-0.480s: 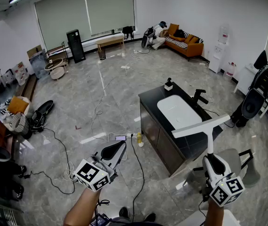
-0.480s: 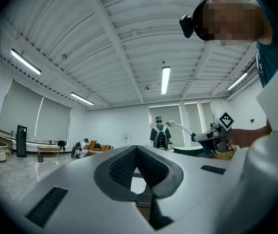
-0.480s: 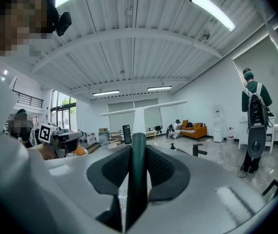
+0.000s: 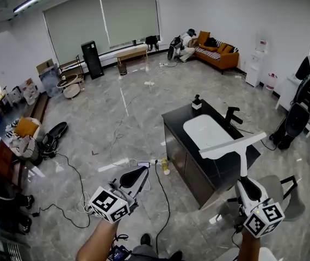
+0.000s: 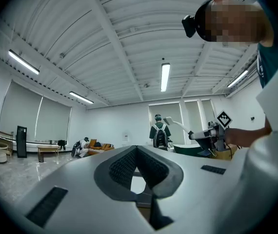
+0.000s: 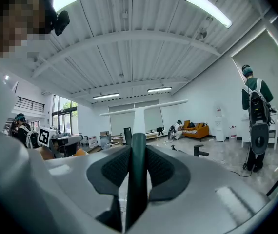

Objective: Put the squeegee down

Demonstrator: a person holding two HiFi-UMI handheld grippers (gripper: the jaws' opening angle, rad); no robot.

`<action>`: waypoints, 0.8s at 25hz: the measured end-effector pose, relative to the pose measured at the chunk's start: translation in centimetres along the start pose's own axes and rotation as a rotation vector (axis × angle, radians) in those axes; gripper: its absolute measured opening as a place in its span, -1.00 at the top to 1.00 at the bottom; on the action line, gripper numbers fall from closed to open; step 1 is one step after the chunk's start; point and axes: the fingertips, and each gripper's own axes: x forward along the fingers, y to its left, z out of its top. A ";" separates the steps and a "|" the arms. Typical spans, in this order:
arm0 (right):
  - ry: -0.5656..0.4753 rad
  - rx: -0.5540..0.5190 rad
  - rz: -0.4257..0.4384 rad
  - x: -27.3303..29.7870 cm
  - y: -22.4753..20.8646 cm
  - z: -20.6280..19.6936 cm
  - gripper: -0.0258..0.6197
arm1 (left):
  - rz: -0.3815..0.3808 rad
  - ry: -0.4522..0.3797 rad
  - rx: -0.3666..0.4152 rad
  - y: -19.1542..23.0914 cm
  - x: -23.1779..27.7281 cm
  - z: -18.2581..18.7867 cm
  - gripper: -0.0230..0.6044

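Between right gripper (image 4: 246, 182) jaws: squeegee (image 4: 232, 145) handle clamped; left gripper (image 4: 138, 174) jaws seemingly together

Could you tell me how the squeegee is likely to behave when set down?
Probably stiff: the squeegee juts straight from the right gripper without sagging. Likely light, held by its slim handle alone. Its wide blade may tip it if stood upright.
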 end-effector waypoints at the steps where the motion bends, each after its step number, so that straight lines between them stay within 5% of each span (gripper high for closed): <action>1: 0.001 0.009 -0.003 0.2 -0.1 0.1 0.60 | -0.002 0.001 -0.001 0.2 0.3 0.0 0.91; 20: -0.006 0.056 -0.118 16.0 3.8 0.0 0.61 | -0.143 -0.019 -0.067 17.8 4.7 -1.8 0.91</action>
